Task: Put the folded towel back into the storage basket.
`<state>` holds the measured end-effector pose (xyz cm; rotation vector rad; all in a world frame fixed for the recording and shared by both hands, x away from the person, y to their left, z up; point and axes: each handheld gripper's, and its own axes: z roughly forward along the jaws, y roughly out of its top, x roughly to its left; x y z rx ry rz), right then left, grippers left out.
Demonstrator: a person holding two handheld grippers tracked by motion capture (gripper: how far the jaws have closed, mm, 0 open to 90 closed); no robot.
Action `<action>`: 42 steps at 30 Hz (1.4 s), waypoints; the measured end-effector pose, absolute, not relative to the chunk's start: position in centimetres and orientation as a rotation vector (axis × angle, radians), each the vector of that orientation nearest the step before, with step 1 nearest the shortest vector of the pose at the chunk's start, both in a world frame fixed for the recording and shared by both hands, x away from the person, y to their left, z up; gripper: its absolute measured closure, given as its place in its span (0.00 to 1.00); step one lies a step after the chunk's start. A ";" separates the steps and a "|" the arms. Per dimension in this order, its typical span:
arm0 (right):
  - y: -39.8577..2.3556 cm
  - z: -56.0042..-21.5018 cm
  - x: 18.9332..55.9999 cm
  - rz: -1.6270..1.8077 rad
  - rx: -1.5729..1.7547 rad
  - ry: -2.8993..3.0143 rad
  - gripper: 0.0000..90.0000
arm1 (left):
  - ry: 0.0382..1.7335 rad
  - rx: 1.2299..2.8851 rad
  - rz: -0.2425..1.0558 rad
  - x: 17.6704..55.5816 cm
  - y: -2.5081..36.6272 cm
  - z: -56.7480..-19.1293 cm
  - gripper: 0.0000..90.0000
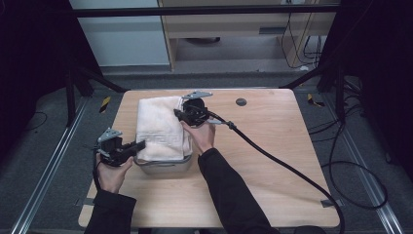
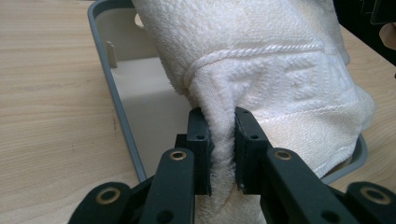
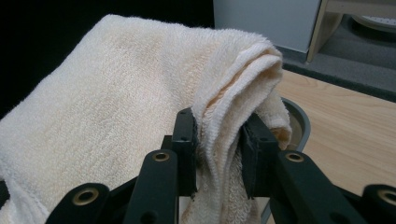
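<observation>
Your left gripper and right gripper are each clamping a towel edge — keeping it spread over the grey bin.

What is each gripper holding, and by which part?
Both hold the white towel over the grey tub: the left gripper pinches its near edge, the right gripper a bunched fold at its far end.
</observation>
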<state>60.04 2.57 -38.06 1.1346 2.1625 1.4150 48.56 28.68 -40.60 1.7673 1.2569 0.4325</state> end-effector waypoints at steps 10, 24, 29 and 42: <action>2.7 -39.6 60.3 1.403 1.167 2.171 0.78 | 1.278 1.793 0.439 49.0 28.6 -41.7 0.87; 3.0 -41.9 61.1 1.341 1.185 2.216 0.77 | 1.314 1.850 0.455 49.8 28.2 -43.1 0.87; 3.0 -42.2 61.3 1.335 1.193 2.222 0.76 | 1.321 1.861 0.471 49.9 28.0 -43.3 0.87; 3.4 -43.3 61.8 1.265 1.136 2.248 0.68 | 1.346 1.885 0.504 50.1 27.6 -43.5 0.78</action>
